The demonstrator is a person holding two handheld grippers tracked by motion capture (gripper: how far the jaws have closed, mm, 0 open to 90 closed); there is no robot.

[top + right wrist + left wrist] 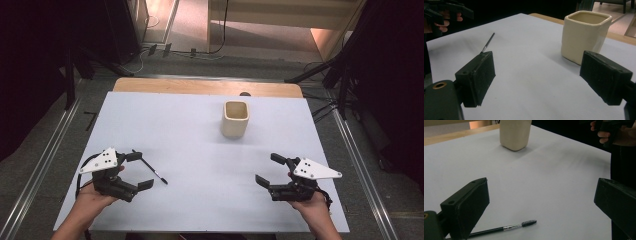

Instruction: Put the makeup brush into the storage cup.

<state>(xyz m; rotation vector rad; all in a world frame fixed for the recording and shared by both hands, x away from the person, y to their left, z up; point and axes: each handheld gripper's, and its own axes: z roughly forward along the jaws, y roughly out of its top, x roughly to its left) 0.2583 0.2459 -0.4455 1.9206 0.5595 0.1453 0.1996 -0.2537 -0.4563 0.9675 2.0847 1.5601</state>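
A thin black mascara brush [154, 172] lies flat on the white table [200, 150]

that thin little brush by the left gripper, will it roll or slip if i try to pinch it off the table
The mascara-type brush lies flat on the smooth white table, so it could slide or roll when nudged. Its thin handle looks stiff and probably light. Wide pads may struggle to get under it.

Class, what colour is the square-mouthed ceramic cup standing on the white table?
Cream, a pale off-white: the square-mouthed ceramic cup shows this best in the right gripper view.
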